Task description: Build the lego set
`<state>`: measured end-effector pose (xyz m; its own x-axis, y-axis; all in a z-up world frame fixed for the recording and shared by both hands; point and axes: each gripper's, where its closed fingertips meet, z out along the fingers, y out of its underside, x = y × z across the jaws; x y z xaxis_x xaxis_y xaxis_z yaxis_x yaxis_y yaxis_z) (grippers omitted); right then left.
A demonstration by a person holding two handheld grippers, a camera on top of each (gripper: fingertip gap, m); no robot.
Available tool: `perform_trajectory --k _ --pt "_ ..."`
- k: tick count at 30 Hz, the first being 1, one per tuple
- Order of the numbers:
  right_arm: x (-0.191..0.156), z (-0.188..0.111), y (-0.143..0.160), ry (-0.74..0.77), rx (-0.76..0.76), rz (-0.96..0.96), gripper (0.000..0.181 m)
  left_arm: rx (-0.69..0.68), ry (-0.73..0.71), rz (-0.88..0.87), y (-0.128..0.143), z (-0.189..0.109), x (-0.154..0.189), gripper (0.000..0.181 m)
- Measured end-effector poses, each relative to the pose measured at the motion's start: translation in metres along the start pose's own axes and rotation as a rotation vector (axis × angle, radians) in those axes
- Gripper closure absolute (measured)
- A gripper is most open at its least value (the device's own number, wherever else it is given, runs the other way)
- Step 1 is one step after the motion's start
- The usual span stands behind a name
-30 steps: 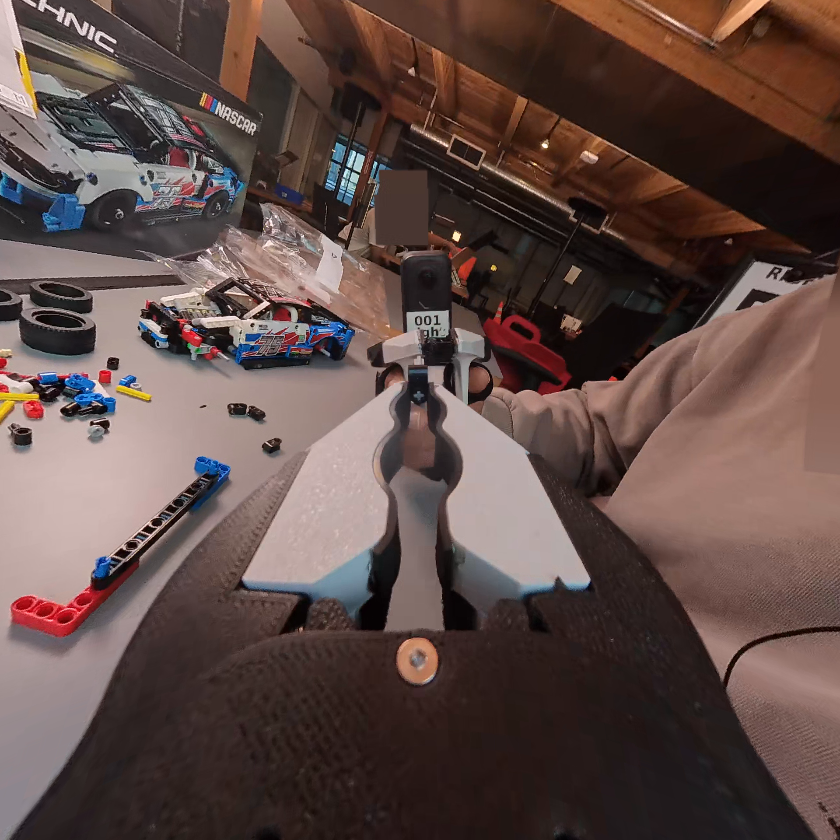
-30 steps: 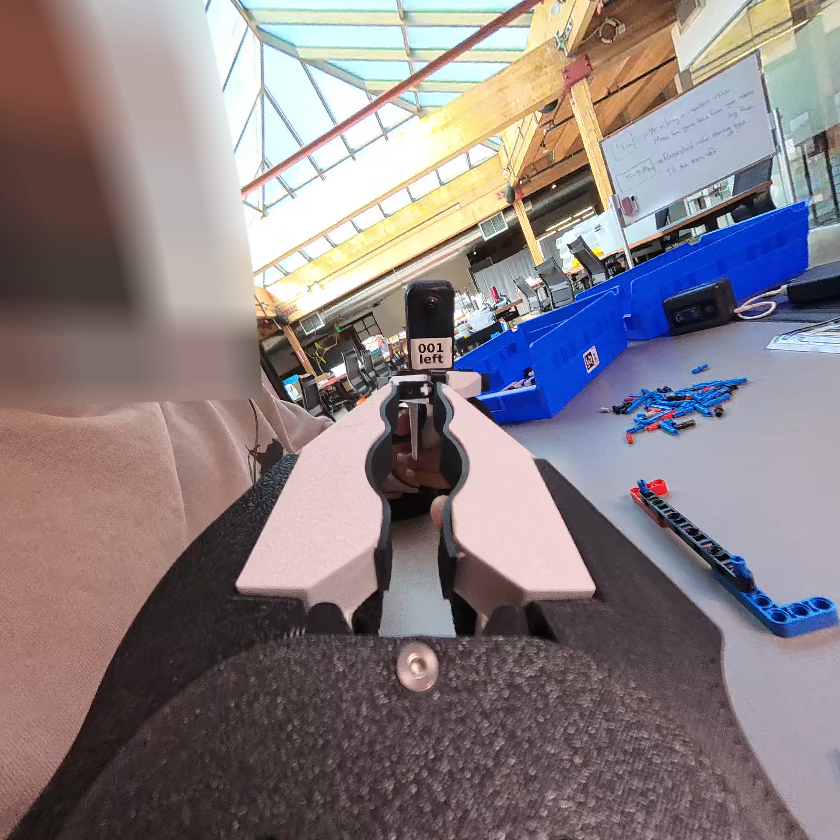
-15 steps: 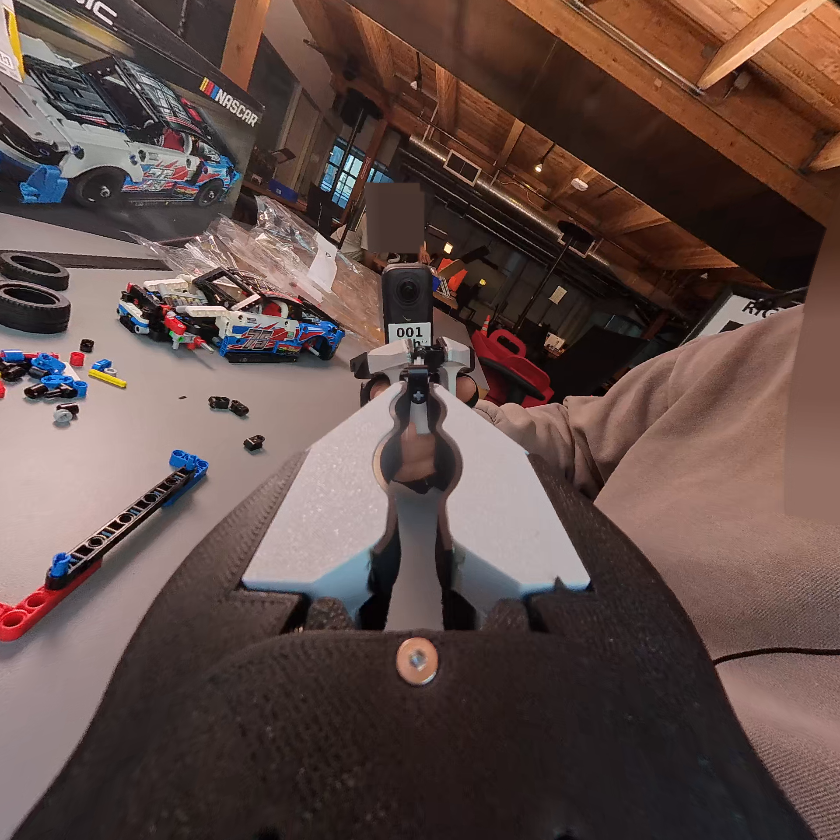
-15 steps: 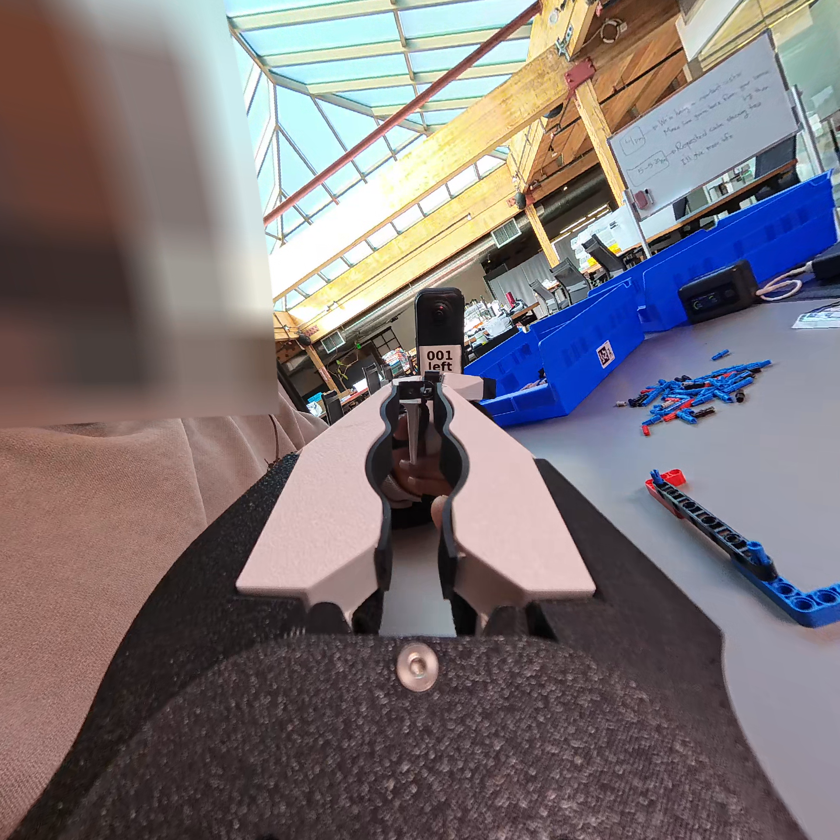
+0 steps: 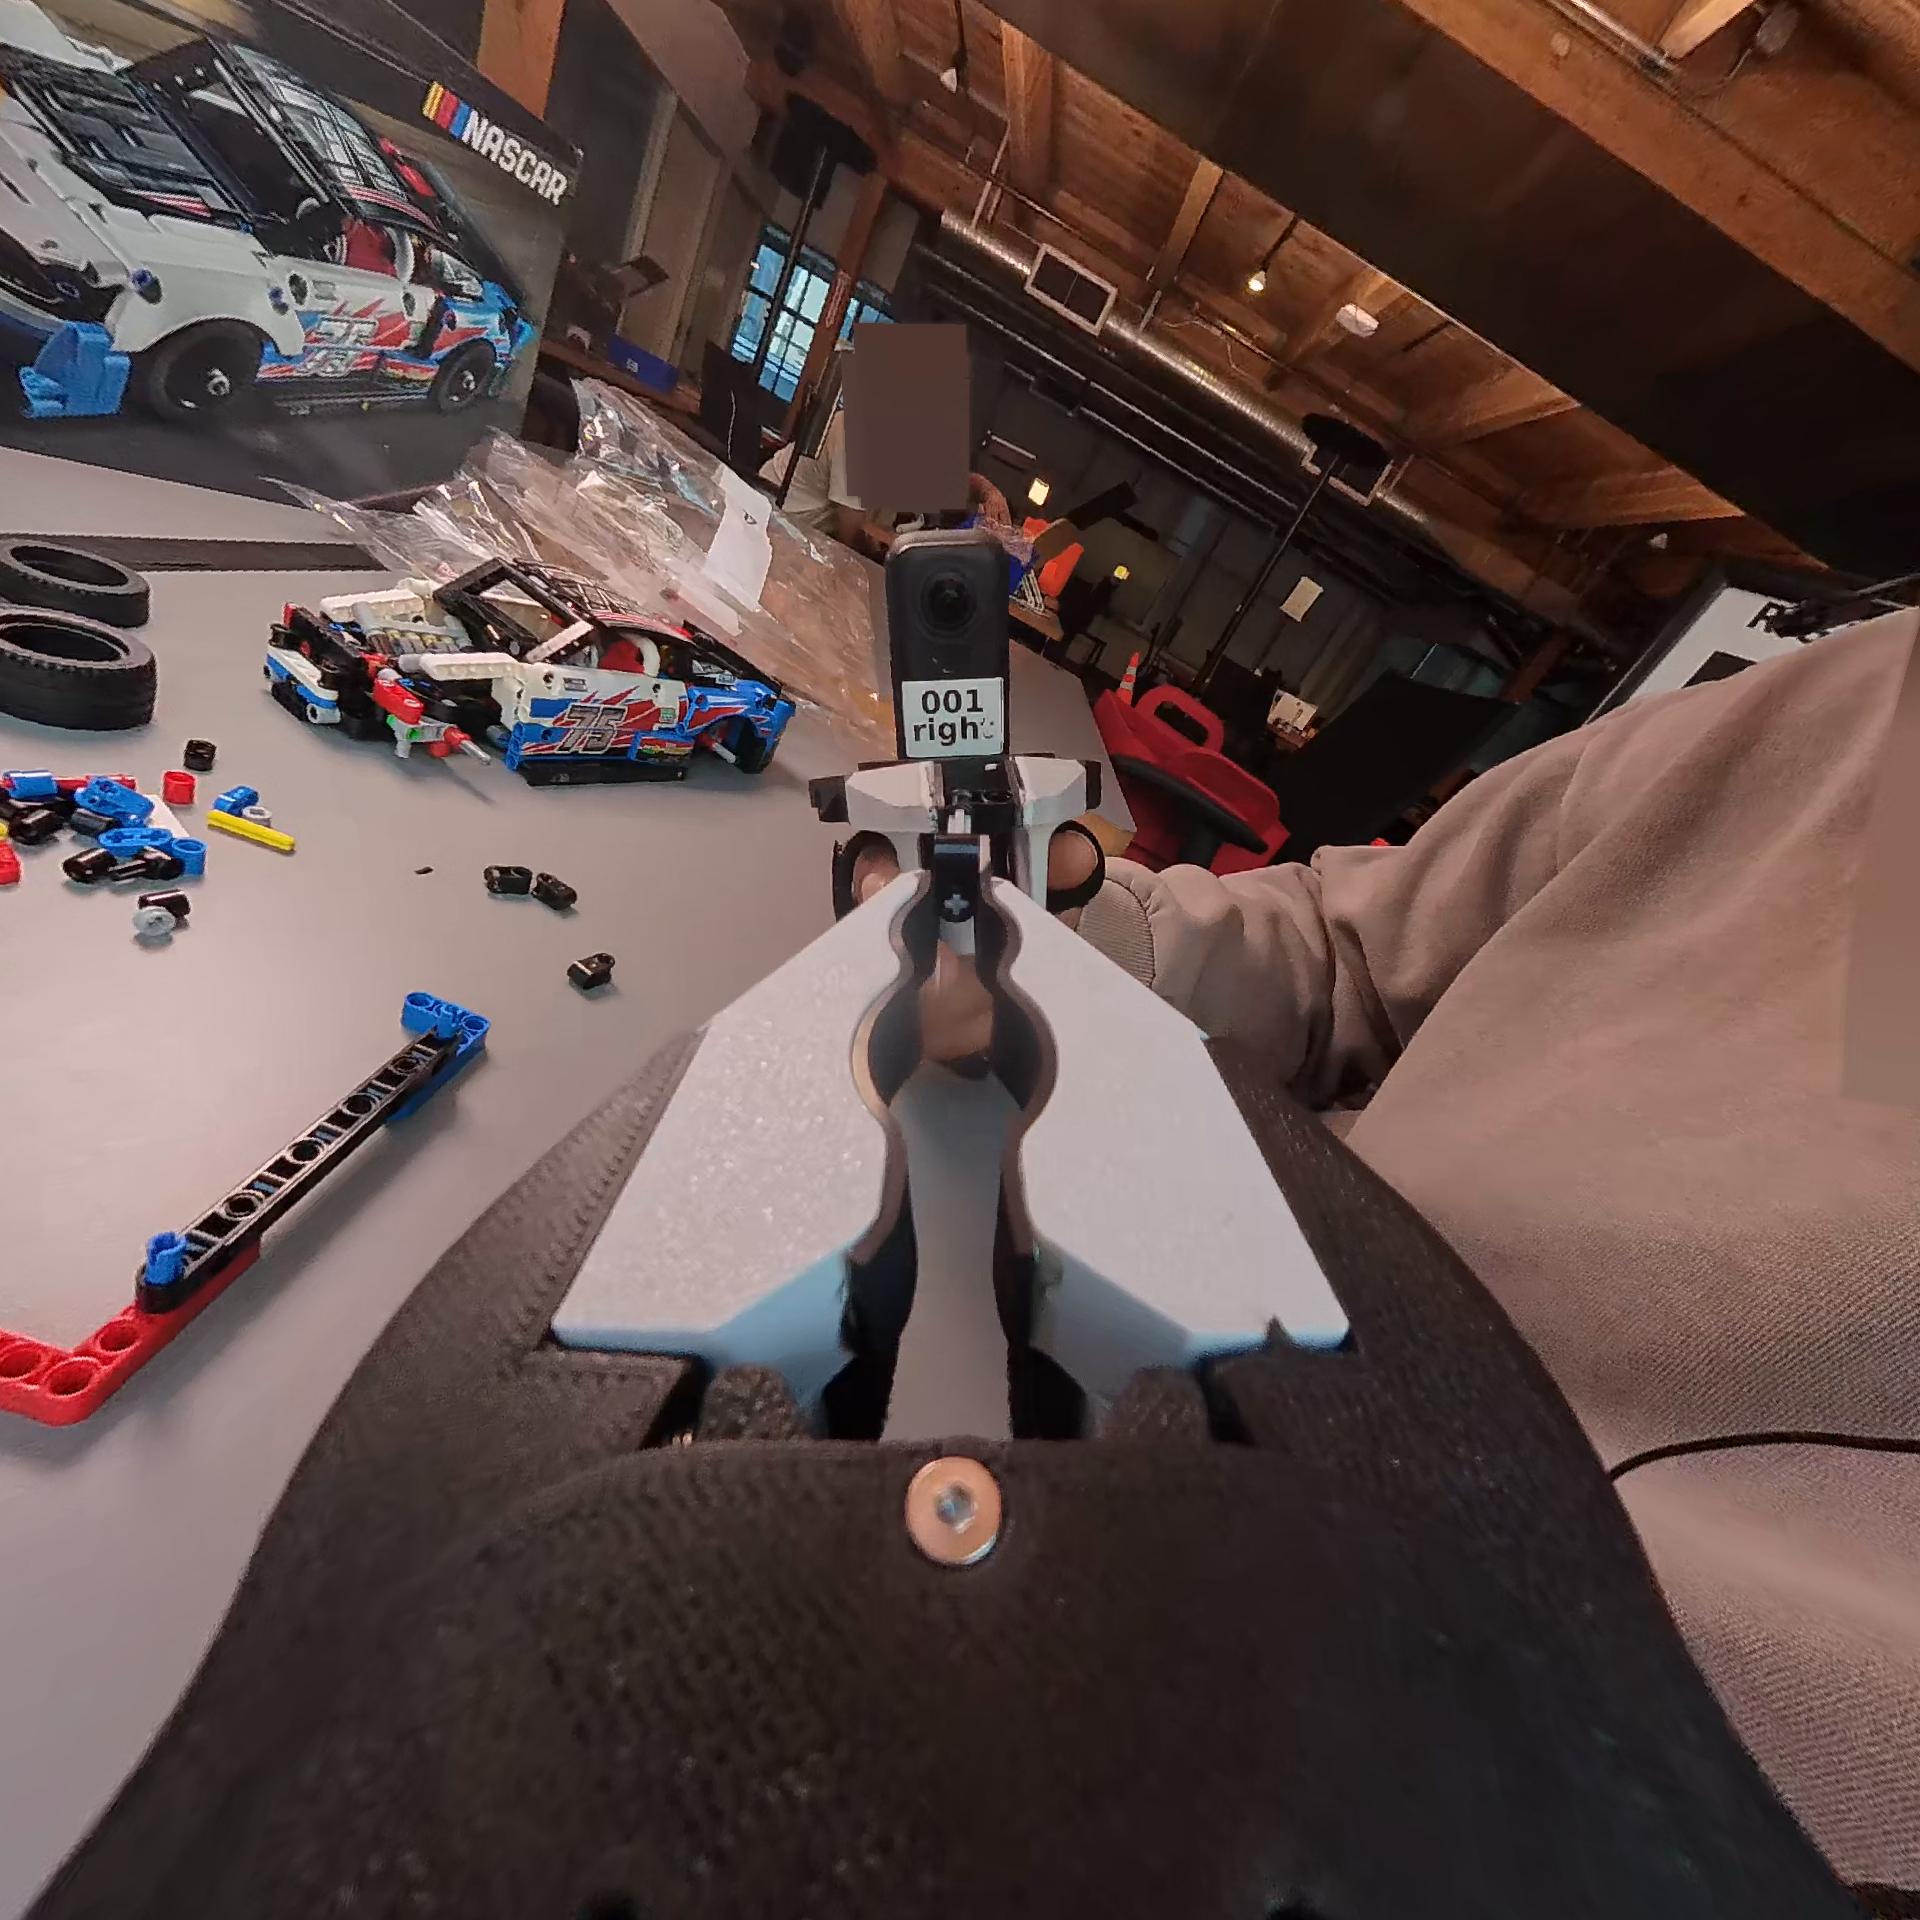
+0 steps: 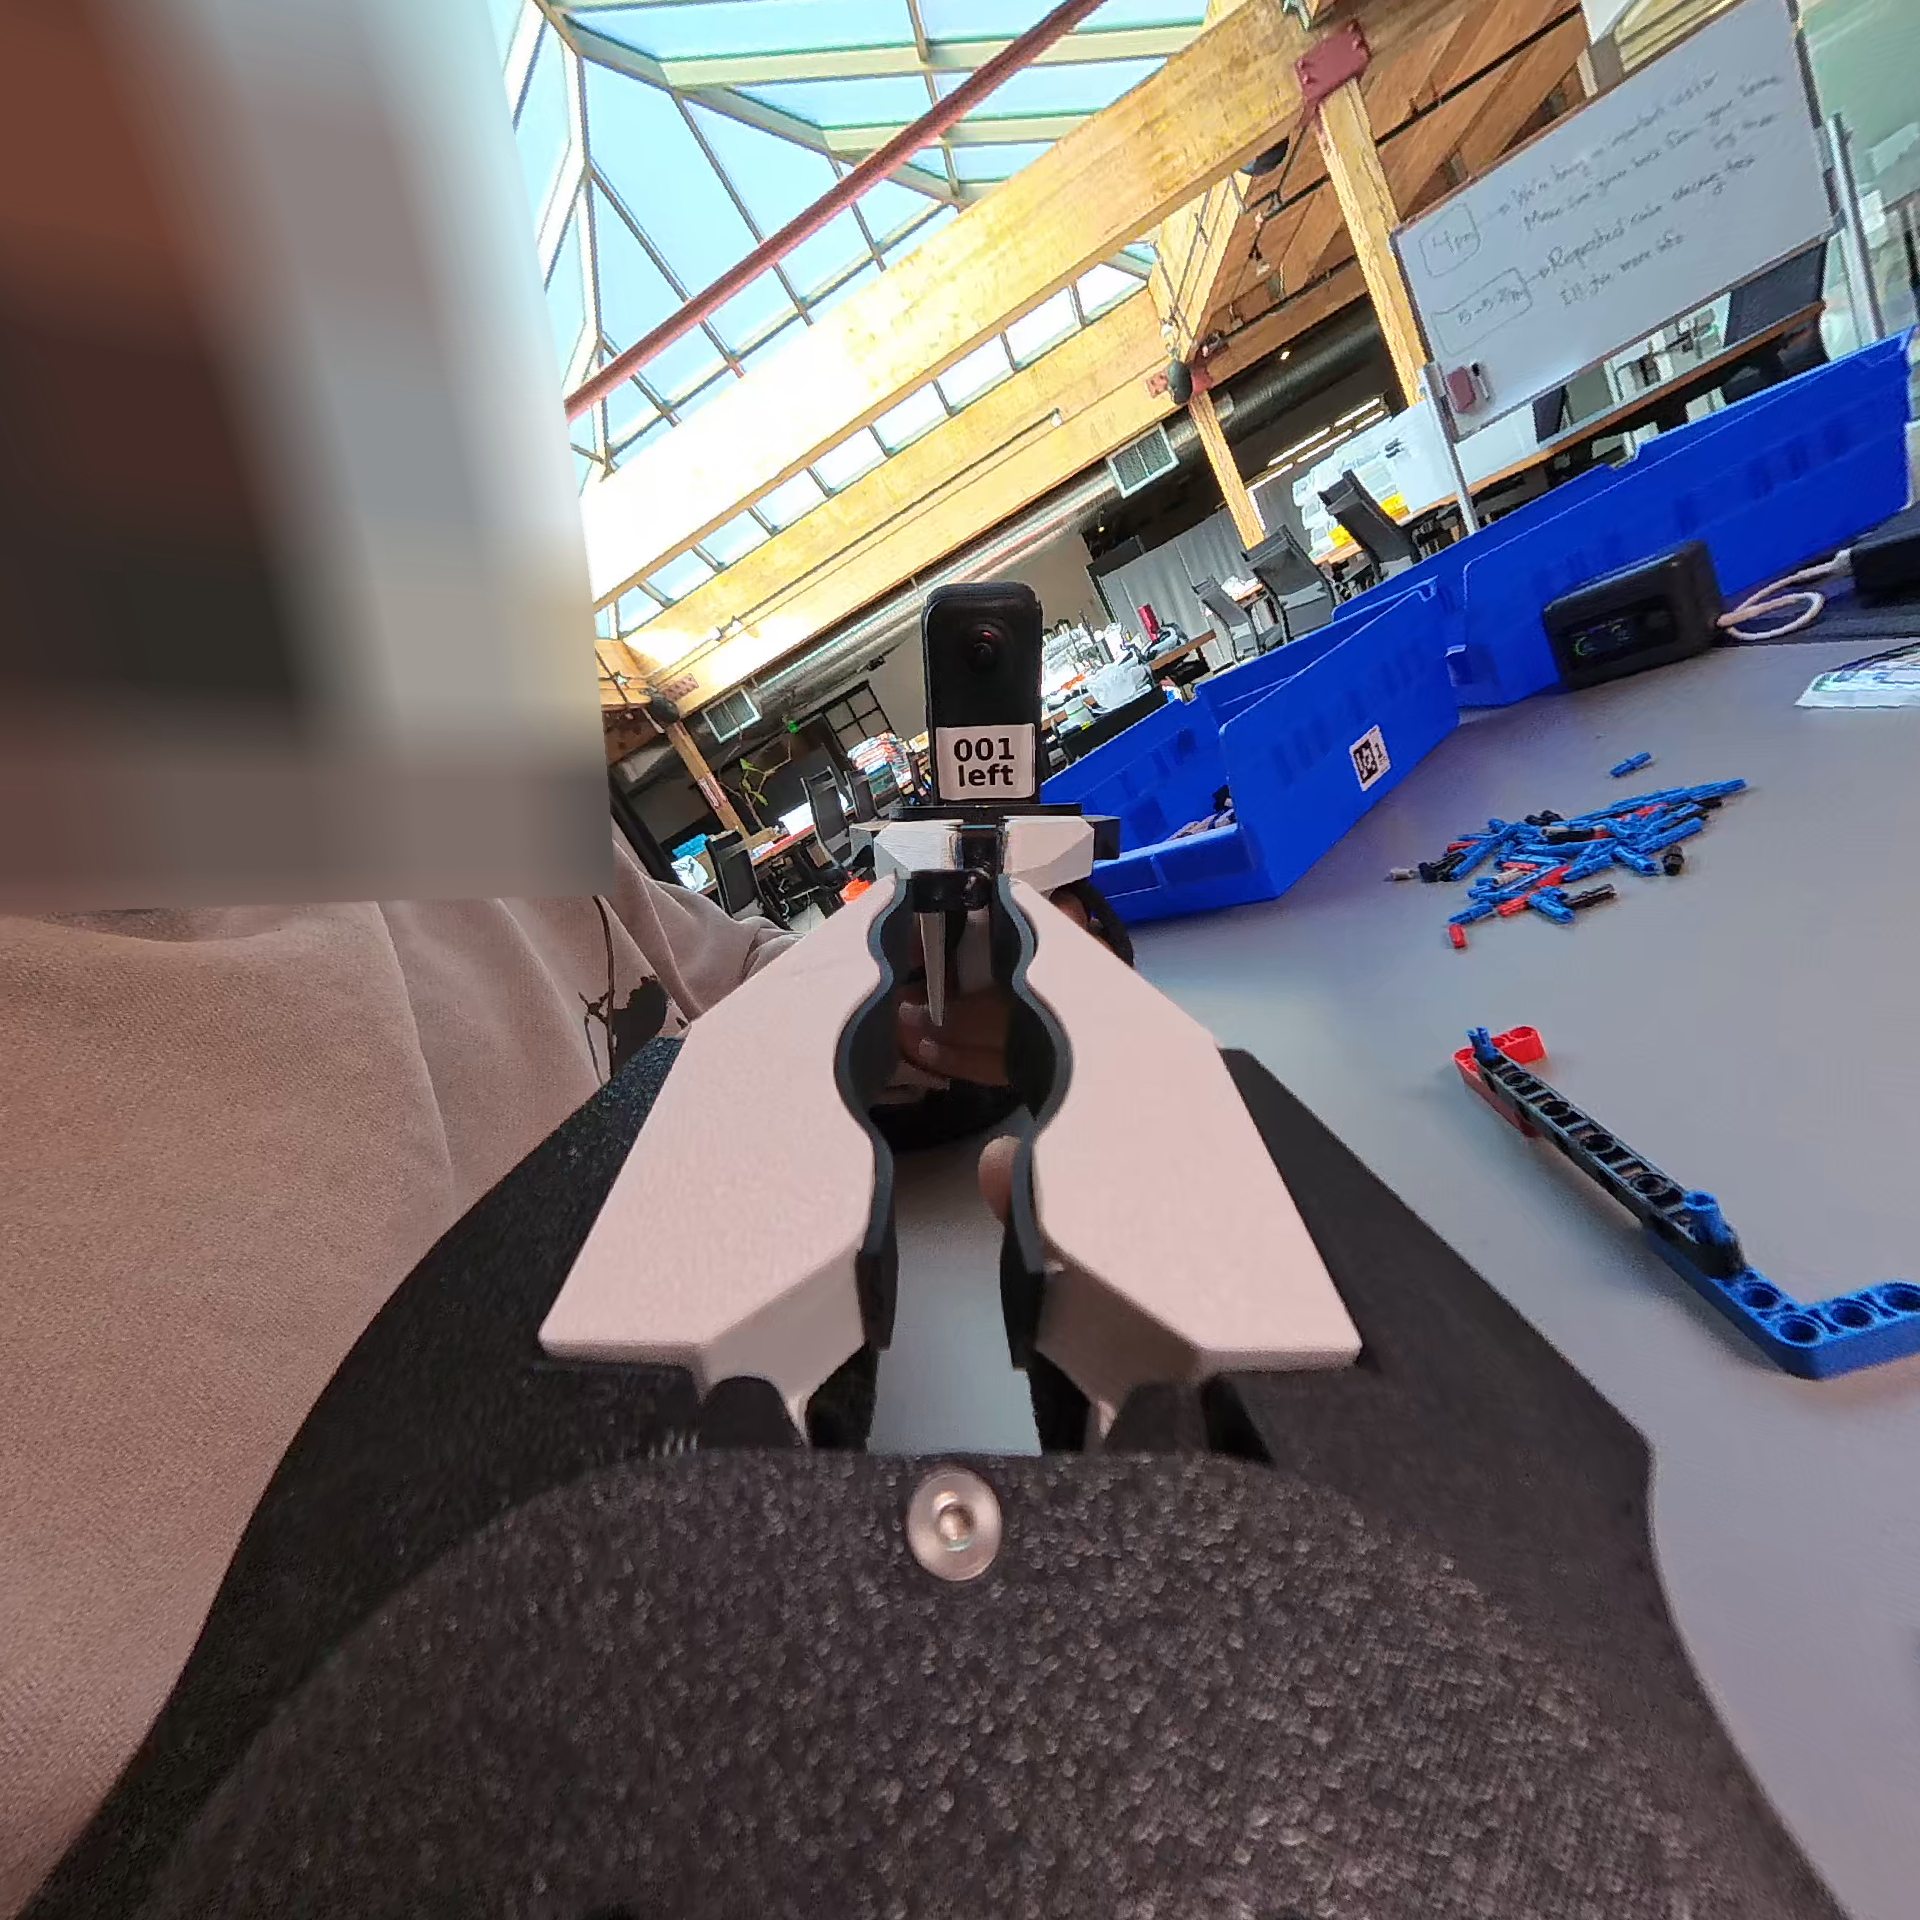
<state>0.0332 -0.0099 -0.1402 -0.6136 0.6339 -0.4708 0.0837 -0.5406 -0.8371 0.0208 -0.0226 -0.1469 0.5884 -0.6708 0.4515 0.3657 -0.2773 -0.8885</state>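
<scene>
My two grippers face each other tip to tip above the grey table (image 5: 312, 987). My left gripper (image 5: 956, 894) is shut, with a small black lego piece with a cross hole (image 5: 954, 906) at its tips. My right gripper (image 6: 951, 888) is shut, with a small black piece (image 6: 940, 885) at its tips. Which gripper bears each piece is hard to tell. A long black beam with red and blue angle ends (image 5: 301, 1174) lies flat on the table, and also shows in the right wrist view (image 6: 1621, 1164). The part-built race car (image 5: 530, 686) stands farther back.
Two black tyres (image 5: 73, 665) and loose small pieces (image 5: 104, 831) lie far left. The set's box (image 5: 260, 260) and clear bags (image 5: 644, 520) stand behind the car. Blue bins (image 6: 1330, 748) and a pile of blue pins (image 6: 1569, 842) sit on the right wrist view's side. The person's sleeve (image 5: 1455, 935) is close by. My left and right fingertips are right by each other. The part-built race car (image 5: 530, 686) is about equally far from each gripper, around 30 centimetres.
Both grippers stay shut and tip to tip. They shifted and tilted slightly together, so the table pieces slid a little in both views. Nothing was let go.
</scene>
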Motion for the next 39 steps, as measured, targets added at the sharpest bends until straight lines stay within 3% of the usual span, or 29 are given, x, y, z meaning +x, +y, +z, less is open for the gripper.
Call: perform_trajectory --k 15,17,20,39 --pt "-0.002 -0.005 0.026 0.035 -0.178 -0.079 0.169 -0.110 0.029 0.064 0.023 -0.002 0.001 0.176" --pt "-0.007 0.000 0.042 0.010 -0.257 -0.090 0.169 -0.171 0.059 0.081 0.036 0.005 0.008 0.174" --pt "-0.007 0.006 0.033 0.012 -0.212 -0.095 0.169 -0.141 0.042 0.130 0.026 0.008 0.008 0.176" --pt "-0.006 0.001 0.034 0.056 -0.262 -0.181 0.169 -0.143 0.092 0.102 0.027 0.001 0.006 0.176"
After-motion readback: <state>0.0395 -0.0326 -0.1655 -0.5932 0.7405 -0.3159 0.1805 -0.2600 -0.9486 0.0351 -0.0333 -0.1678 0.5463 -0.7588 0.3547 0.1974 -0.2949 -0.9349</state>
